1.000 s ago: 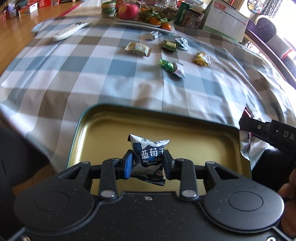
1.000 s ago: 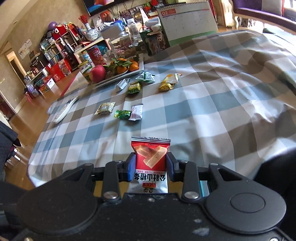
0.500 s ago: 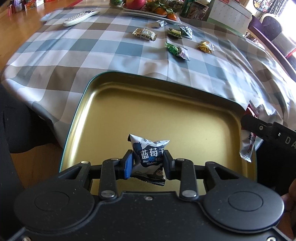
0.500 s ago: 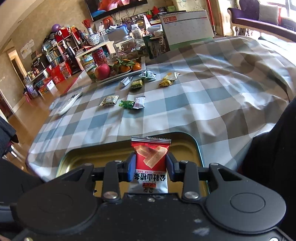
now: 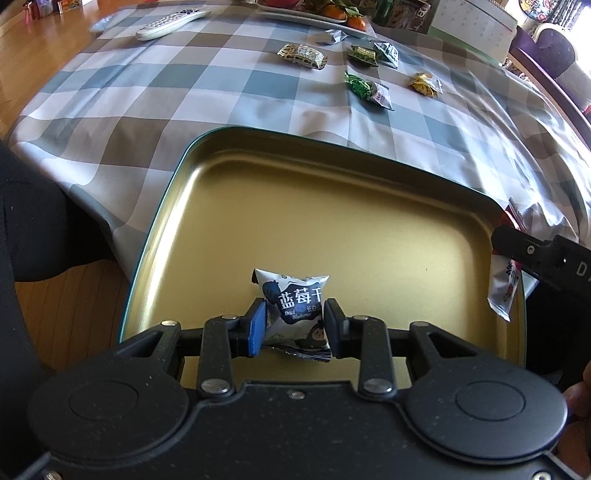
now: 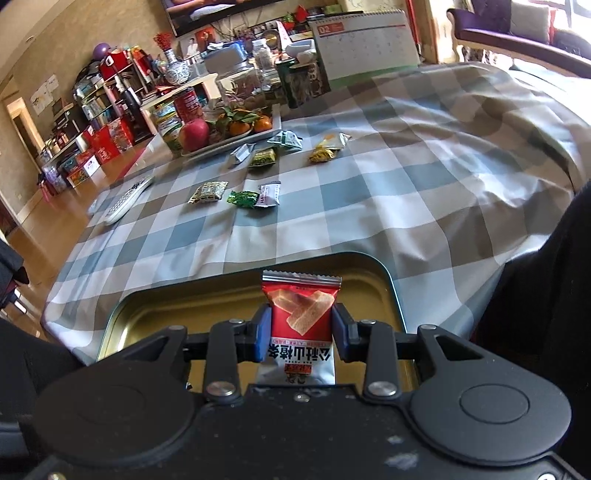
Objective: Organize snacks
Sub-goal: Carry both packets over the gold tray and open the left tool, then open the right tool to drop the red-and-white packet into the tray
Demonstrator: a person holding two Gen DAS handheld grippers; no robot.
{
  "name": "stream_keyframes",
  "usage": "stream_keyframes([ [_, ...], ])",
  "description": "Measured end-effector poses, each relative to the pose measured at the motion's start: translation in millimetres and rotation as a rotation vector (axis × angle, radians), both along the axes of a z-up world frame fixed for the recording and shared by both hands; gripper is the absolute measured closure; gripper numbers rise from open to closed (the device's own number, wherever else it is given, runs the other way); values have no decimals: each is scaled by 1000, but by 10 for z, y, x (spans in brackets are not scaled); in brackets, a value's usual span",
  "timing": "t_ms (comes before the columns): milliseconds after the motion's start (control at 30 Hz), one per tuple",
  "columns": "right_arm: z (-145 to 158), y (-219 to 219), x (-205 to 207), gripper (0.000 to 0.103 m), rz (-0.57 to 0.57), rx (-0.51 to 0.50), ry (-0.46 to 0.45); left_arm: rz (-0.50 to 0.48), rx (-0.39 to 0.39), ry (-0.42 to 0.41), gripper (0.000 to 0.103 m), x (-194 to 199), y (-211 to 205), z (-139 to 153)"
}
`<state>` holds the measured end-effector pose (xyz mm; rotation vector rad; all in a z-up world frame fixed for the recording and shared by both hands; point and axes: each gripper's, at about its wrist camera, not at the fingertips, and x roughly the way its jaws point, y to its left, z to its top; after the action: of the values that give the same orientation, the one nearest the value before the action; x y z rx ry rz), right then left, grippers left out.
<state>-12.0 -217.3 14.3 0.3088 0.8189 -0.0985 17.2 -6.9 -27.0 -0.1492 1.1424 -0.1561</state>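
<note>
Since the earlier view: both grippers carried back from the checked counter (image 5: 229, 96) to over the gold tin tray (image 5: 332, 221). Left gripper (image 5: 294, 325): jaws clamped on blueberry packet (image 5: 295, 308), upright above tray floor. Right gripper (image 6: 300, 332): jaws clamped on red packet (image 6: 300, 314), long axis upright, over tray's right edge. Loose snacks (image 5: 365, 86) well beyond

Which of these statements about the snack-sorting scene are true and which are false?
1. The left gripper holds a blue-and-white packet. True.
2. The right gripper is empty. False: it grips a red packet.
3. The tray already holds several snacks. False: nothing lies in it.
4. Loose snacks lie on the checked cloth. True.
5. A remote control sits on the cloth. True.
</note>
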Motion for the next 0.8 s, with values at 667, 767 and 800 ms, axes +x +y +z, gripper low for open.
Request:
stream_keyframes([
  [667,-41,-5,17,66,-15,4,17,40,2,-76,45,-33,39,62],
  [767,-54,-18,40,66,-18,17,33,25,14,-84,45,-41,5,67],
  [800,-55,-19,40,66,-17,17,35,21,21,-88,45,-46,-7,69],
])
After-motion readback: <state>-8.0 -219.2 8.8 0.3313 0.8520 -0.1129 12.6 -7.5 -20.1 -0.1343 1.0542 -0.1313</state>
